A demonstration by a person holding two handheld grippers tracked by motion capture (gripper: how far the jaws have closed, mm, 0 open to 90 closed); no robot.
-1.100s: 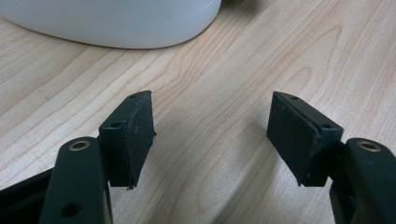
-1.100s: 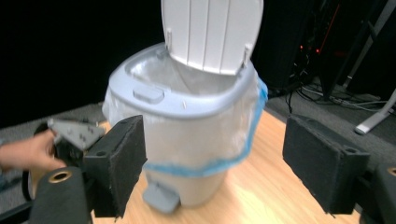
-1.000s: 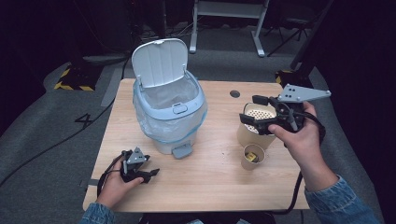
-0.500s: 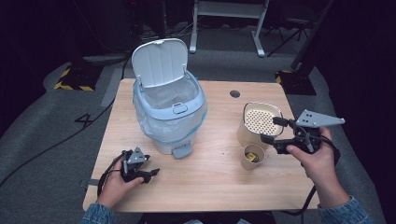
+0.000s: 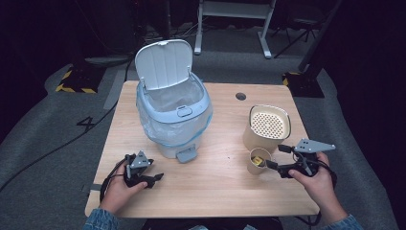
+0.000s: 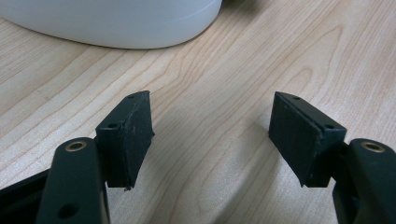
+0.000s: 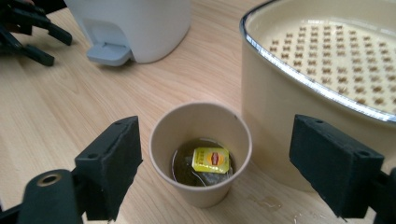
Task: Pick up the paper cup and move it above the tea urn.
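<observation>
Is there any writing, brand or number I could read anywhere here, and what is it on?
"4": a dark mark on the grey floor left of the table.
Yellow tag in the paper cup: a red brand mark, too small to read.
Bin and cream container: no writing that I can see.

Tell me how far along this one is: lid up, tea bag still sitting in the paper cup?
Done: the white pedal bin stands open, lid raised, liner fitted. In hand: the right gripper, open, frames the brown paper cup without gripping it. Left: the yellow-tagged tea bag still lies in the cup; the cream strainer pot looks untouched. The left gripper rests open.
</observation>
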